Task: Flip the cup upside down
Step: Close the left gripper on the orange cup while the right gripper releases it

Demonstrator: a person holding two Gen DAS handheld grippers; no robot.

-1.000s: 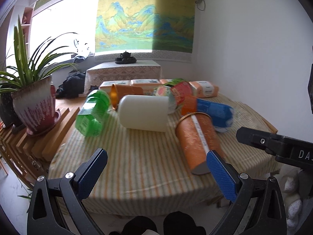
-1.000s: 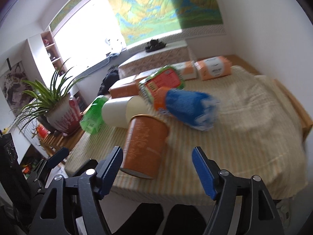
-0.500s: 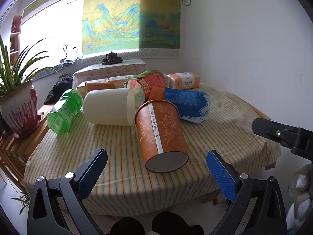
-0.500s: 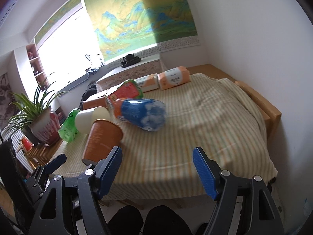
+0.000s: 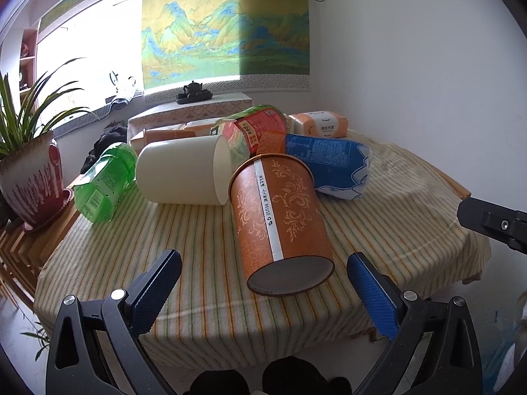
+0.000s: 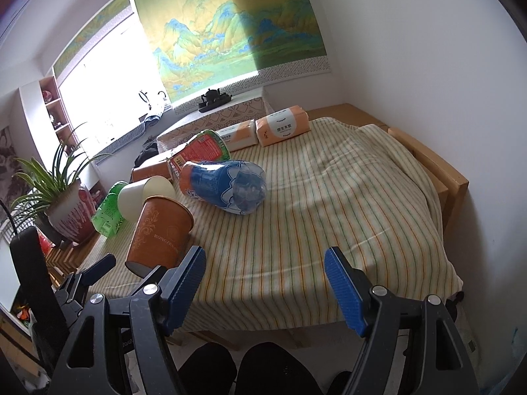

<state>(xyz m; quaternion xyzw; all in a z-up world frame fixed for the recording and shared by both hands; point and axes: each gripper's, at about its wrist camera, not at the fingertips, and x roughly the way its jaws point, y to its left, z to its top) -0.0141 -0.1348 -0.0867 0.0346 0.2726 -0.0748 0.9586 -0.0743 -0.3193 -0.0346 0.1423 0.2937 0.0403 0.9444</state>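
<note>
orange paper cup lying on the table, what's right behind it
Behind the orange patterned paper cup lie a cream cylindrical cup on its side and a blue plastic snack bag. The orange cup's mouth faces away, so its inside cannot be seen.

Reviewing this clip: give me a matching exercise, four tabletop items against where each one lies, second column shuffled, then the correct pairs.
Things:
1. orange paper cup
2. white cup
3. green bottle
4. tissue pack

Places:
A. far end of the striped tablecloth, near the wall
B. on its side, nearest the potted plant
C. on its side, between the bottle and the orange cup
D. on its side, base toward the open left gripper

Pairs: 1-D, 2-C, 3-B, 4-A
</note>
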